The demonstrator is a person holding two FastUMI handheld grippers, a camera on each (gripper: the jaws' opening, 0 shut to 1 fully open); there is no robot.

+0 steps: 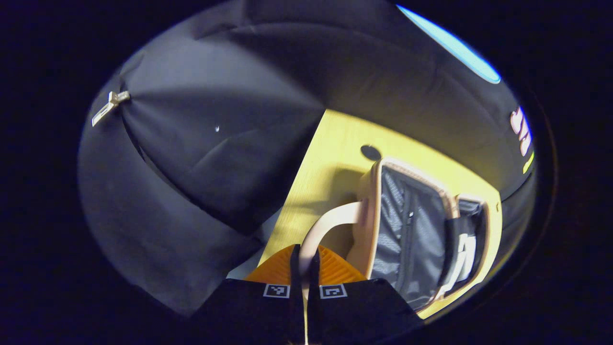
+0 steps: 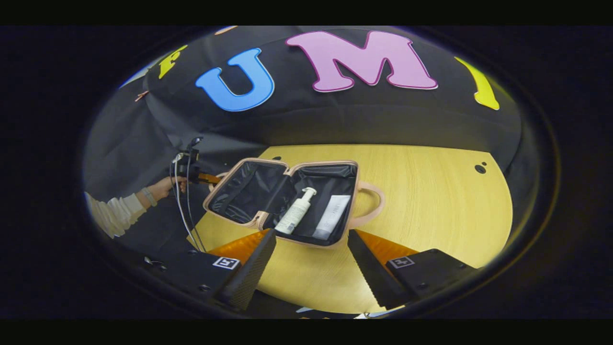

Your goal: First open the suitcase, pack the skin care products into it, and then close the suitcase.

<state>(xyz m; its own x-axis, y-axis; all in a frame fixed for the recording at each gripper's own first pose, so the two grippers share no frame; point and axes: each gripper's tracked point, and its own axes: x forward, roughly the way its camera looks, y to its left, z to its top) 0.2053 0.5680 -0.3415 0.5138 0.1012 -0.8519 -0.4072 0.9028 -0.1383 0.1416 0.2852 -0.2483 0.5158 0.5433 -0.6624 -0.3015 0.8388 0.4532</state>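
On the yellow wooden worktop [image 2: 407, 191], our left claw [image 1: 302, 268] is clenched on the pink hard-shell suitcase [image 2: 287, 201]'s stiff handle [image 1: 325, 223]; our right claw [image 2: 311, 261] hangs released near it.

Left gripper view: close at the suitcase [image 1: 412, 230] handle, facing along the table [image 1: 330, 143] edge. Right gripper view: farther back, above the table front, facing the wall. Shared: suitcase, tabletop.

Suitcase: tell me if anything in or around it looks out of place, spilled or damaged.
Nothing stands out. The suitcase lies open on the table, with a pump bottle and a tube lying neatly in one half. The left gripper is shut on its handle.
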